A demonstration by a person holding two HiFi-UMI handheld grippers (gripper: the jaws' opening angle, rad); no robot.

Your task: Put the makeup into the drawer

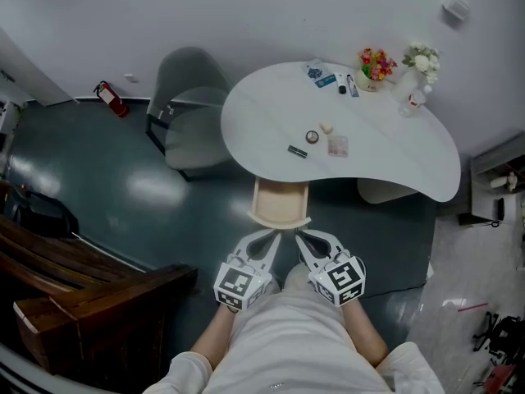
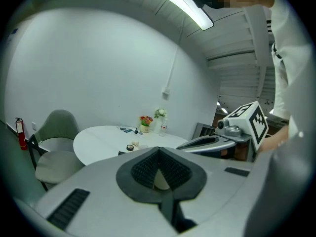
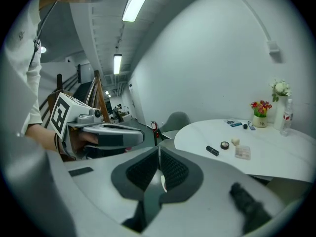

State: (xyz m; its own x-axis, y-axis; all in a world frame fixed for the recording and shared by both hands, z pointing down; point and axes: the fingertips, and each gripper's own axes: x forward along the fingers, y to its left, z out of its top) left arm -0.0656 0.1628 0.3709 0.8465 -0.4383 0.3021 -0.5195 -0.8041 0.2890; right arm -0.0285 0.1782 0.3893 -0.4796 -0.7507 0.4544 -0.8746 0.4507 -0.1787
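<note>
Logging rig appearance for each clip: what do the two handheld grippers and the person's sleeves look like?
The left gripper and right gripper have pale grey tapering jaws with dark ribbed pads. Each carries a white cube with black square markers. The sleeves are white.

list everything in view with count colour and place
table: one, white, centre
drawer: one, beige, open at table's near edge
chair: one, grey, left of table
fire extinguisher: one, red, by wall
mid-table makeup: black tube, dark compact, cream puff, pink packet
small items: about four, blue and black, far edge
red flowers: one pot, far edge
white flowers: one vase, beside them
bottle: one, clear
left tongs: grey, shut, bottom centre
right tongs: grey, shut
</note>
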